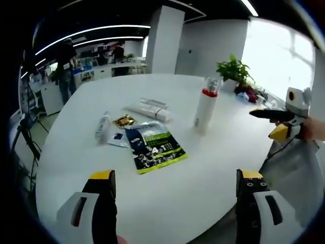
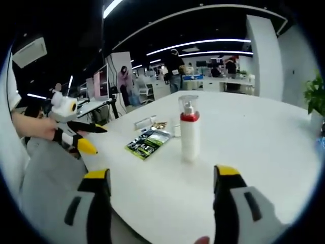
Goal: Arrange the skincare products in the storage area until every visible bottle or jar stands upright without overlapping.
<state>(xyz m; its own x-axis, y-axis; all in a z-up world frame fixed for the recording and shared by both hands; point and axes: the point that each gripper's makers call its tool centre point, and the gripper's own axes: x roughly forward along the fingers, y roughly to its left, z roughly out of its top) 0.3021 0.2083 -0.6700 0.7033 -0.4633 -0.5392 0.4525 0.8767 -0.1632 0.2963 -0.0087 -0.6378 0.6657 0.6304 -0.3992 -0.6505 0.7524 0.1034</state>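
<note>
Both your hand-held grippers, left [image 1: 175,190] and right [image 2: 161,185], gape wide, empty. Pump bottle [image 2: 189,133] stands ahead; approach the lying tube [image 1: 103,126] low (grip mid-body).

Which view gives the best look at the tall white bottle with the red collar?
The right gripper view: the bottle stands upright, near and central, clear cap and red collar plain. The left gripper view has it farther off, smaller, leaning with the fisheye.

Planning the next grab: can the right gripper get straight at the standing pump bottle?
Probably yes. The right gripper is open, and the pump bottle stands upright straight ahead of it on bare white table, the sachets lying off to its side.
</note>
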